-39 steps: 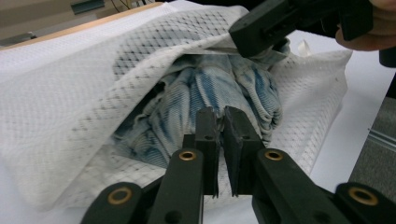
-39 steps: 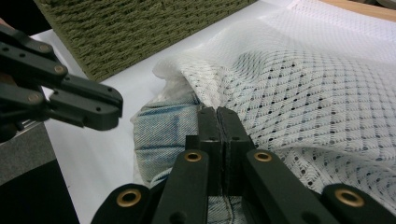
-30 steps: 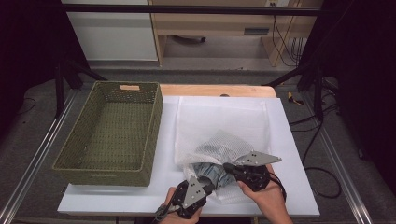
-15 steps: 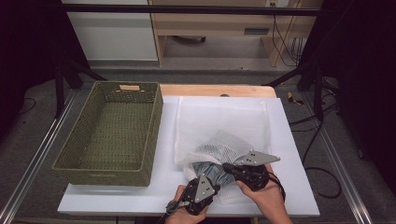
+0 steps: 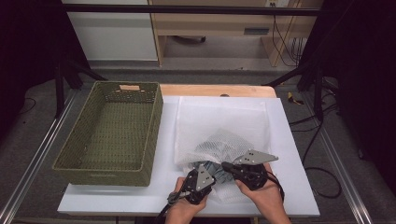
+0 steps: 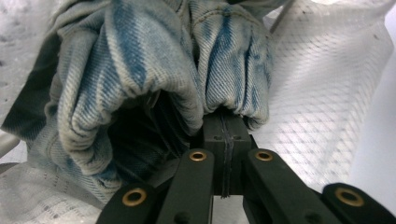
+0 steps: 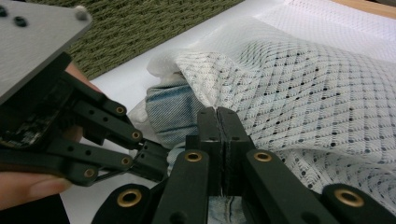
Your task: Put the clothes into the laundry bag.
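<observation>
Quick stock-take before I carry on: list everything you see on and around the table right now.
mesh bag: one, white, right half of the board, its near end bunched up
denim garment: one, faded blue, poking out of the bag's near end
basket: one, olive green woven, left of the bag
board: one, white, under basket and bag
table: one, light wood, edge showing beyond the board
left gripper: black, shut, jaws against the denim
right gripper: black, shut, at the bag's near end
hands: two, at the near edge
</observation>
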The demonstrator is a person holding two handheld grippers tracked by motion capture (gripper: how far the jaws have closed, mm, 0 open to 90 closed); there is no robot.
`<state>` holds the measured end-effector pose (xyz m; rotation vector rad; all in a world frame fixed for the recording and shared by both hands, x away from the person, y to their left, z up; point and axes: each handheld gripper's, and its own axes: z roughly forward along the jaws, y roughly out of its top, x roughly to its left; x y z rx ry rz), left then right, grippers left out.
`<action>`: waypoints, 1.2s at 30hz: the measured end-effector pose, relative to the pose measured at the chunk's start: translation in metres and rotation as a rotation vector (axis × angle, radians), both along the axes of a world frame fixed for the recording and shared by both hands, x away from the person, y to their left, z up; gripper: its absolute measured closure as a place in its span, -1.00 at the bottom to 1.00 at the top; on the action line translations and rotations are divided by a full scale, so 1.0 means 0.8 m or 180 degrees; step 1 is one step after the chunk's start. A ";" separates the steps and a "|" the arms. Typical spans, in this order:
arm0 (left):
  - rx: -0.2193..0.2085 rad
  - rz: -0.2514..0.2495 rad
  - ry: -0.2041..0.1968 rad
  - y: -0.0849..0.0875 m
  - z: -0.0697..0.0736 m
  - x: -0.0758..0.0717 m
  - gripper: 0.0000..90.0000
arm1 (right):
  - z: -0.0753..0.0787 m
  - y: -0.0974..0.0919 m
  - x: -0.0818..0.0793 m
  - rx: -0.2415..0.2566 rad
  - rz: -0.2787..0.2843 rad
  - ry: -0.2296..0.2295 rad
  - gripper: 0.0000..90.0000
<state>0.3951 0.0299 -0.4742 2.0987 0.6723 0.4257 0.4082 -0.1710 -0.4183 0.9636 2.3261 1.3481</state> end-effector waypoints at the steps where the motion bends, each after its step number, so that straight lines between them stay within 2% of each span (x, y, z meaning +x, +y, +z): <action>1: 0.0001 0.0009 0.0005 0.000 0.000 0.001 1.00 | 0.000 0.001 0.000 -0.0015 -0.0002 -0.0003 0.99; 13: -0.0055 0.0088 0.0026 0.001 0.005 0.017 1.00 | -0.001 0.004 0.002 -0.0046 -0.0031 -0.0006 0.99; 36: -0.0015 0.0239 0.0025 -0.004 0.012 0.045 1.00 | 0.000 0.006 0.003 -0.0040 -0.0055 -0.0002 0.99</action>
